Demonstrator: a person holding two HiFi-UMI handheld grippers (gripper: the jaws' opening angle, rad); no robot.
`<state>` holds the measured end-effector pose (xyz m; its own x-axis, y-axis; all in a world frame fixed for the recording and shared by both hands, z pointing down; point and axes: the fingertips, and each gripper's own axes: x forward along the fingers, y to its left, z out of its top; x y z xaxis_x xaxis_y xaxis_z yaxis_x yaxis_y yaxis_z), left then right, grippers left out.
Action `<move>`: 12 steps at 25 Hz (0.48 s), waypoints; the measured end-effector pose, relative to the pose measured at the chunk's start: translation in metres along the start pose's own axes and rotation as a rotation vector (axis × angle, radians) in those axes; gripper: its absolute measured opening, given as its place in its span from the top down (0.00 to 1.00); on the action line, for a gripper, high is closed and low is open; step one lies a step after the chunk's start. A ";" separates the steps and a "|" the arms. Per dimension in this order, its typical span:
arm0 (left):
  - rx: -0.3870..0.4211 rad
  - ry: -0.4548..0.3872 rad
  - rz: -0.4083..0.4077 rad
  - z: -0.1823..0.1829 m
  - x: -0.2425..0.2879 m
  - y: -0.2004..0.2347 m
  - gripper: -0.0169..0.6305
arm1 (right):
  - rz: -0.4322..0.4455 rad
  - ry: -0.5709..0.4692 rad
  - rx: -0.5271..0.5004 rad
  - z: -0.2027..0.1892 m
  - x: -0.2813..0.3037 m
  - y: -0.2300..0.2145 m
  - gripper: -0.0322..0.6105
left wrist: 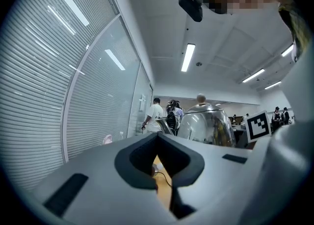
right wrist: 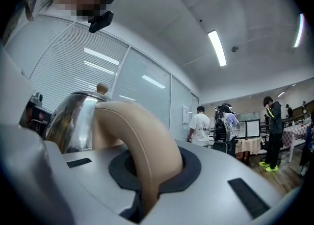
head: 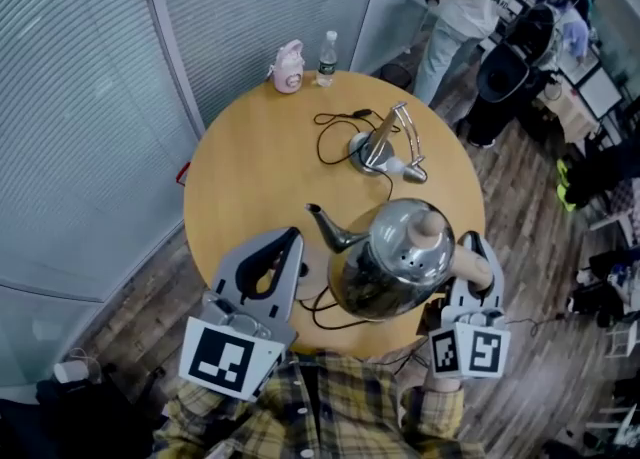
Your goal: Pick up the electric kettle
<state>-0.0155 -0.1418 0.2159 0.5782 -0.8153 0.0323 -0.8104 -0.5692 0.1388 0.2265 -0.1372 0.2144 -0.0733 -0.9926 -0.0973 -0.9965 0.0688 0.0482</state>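
Well beyond kettle point(head: 390, 257): bottle point(head: 327, 57), pink jug point(head: 288, 67), black cord point(head: 335, 137).

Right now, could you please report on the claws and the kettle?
Right claw shut on kettle handle. Left claw shut, empty. Kettle over near table edge, cord beneath. Lamp beyond, clear of it.

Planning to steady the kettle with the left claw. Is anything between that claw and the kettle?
Nothing visible. The left claw sits beside the kettle, held by its handle in the right claw; only the kettle's own spout points toward it.
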 end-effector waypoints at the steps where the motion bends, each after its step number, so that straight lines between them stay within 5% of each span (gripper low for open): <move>1: 0.003 0.002 0.002 -0.001 0.001 0.000 0.98 | -0.002 0.000 0.003 -0.001 -0.001 -0.002 0.90; 12: 0.014 0.020 0.005 -0.009 0.016 0.000 0.98 | 0.010 0.003 0.024 -0.005 0.001 -0.008 0.90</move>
<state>-0.0054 -0.1544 0.2256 0.5760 -0.8158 0.0530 -0.8143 -0.5668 0.1250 0.2349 -0.1397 0.2193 -0.0834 -0.9920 -0.0944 -0.9964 0.0813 0.0254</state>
